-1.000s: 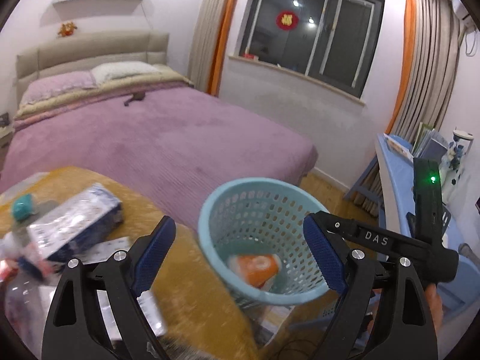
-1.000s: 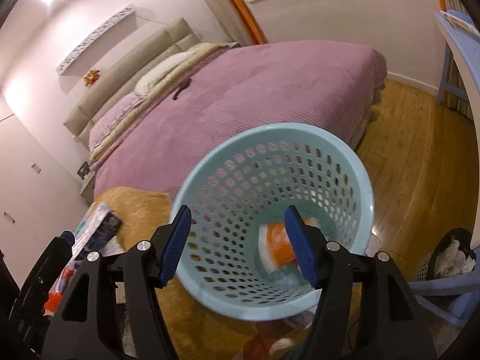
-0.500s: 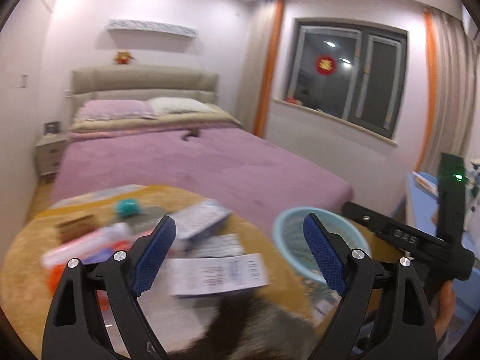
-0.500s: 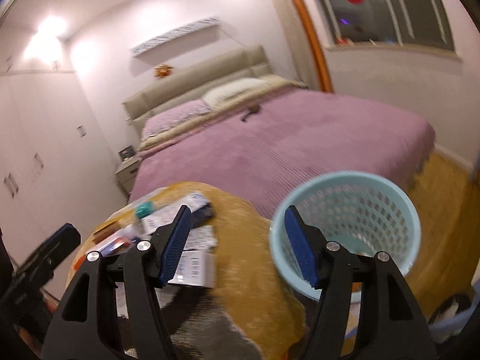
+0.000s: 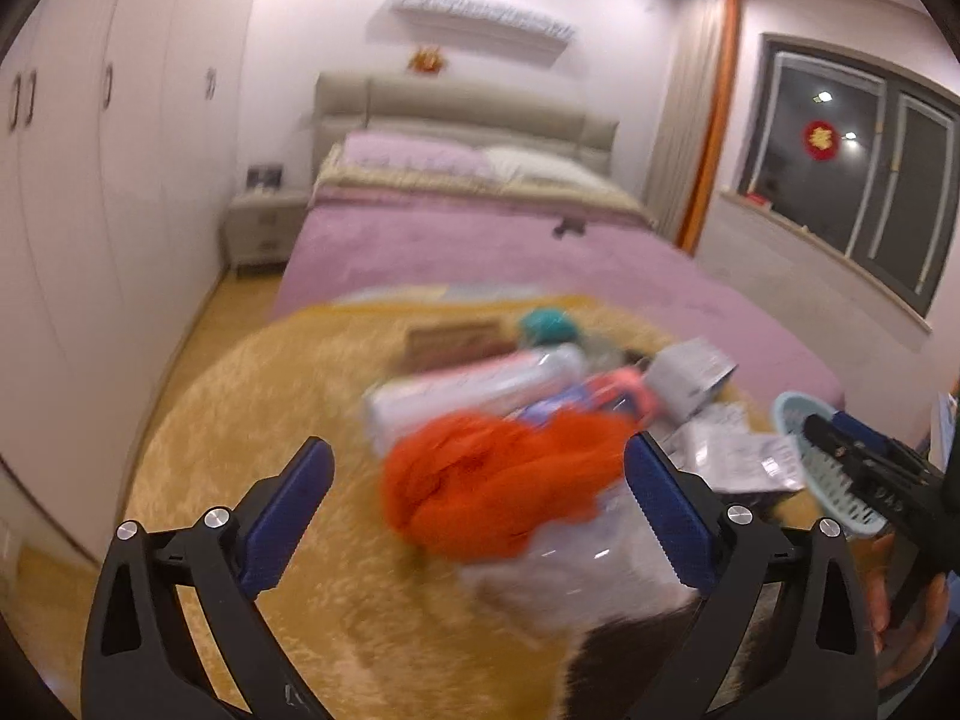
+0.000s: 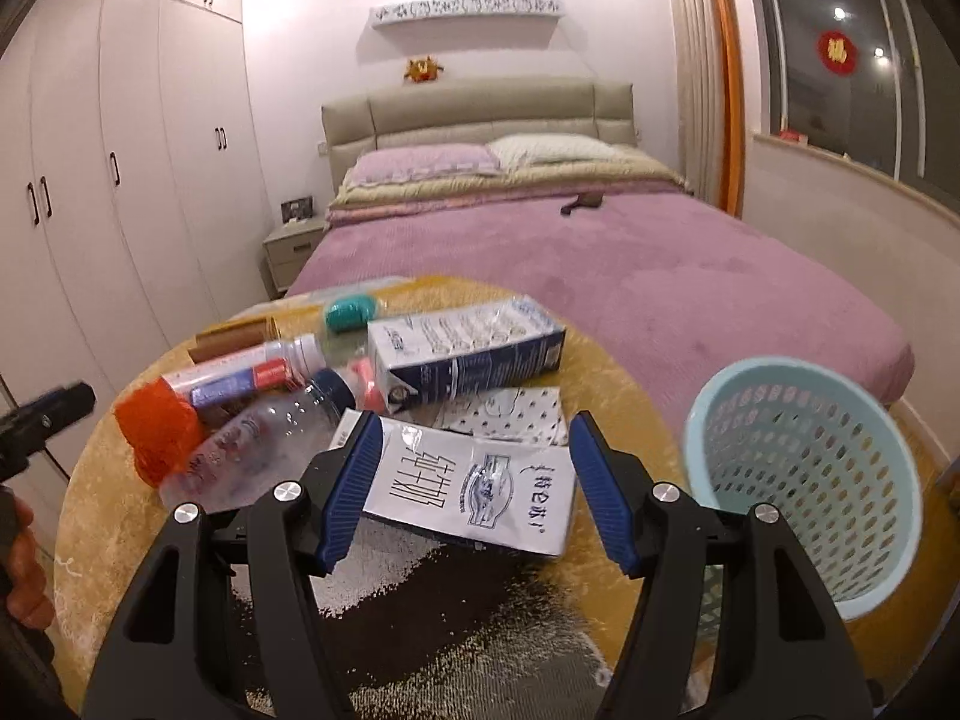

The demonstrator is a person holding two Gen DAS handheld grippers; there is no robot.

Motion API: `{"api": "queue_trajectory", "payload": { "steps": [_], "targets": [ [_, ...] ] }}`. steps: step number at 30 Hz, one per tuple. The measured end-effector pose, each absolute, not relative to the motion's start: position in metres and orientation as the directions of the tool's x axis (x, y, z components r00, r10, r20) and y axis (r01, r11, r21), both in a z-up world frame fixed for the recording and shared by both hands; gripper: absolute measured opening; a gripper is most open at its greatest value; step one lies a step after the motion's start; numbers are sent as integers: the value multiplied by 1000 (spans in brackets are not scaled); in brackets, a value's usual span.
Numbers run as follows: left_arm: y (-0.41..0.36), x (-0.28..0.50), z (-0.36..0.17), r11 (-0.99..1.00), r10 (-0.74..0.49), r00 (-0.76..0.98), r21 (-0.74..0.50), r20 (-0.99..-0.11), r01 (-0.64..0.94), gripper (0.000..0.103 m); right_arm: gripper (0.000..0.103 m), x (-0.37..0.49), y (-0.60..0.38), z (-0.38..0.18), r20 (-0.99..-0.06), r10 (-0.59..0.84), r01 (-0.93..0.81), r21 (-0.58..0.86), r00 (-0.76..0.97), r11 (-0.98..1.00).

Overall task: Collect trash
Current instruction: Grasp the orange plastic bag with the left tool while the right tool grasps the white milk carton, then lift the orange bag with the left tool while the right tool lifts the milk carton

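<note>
Both views had swung away from the pale blue perforated plastic basket, which a second earlier filled them with an orange-and-white wrapper lying inside, and now faced the litter on the round, yellow plush-covered bench. The left gripper had its jaws widening, nothing between them, and it hovered over a crumpled orange plastic bag in a badly blurred view. The right gripper kept its jaws partly spread and unchanged, empty, framing a flat white printed pouch that lay on the bench beyond them. Beside it lay a blue-and-white milk carton, a clear plastic bottle and a teal cap. The basket stood just off the bench's right edge. I judged one deposit finished and the next pick beginning, probably the orange bag for the left, with most of the trash still uncollected.
</note>
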State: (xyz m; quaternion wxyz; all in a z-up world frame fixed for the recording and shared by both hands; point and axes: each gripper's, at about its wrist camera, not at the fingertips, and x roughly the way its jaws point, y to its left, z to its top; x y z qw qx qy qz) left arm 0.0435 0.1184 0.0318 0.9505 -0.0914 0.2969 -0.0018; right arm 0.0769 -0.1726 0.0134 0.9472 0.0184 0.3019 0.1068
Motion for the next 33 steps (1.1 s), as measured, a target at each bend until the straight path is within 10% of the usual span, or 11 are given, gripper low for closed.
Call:
{"api": "queue_trajectory", "payload": {
  "steps": [12,22,33],
  "targets": [
    [131,100,-23,948,-185,698,-312,-692,-58,93,61,123,-188,-8,-664,232,-189,137,711,972],
    [119,93,-25,964,-149,723,-261,-674,-45,49,61,119,-187,-26,-711,338,-240,239,617,941],
    [129,64,-8,957,-115,769,-277,-629,-84,42,61,59,-153,-22,-728,425,-384,238,537,892]
  ]
}}
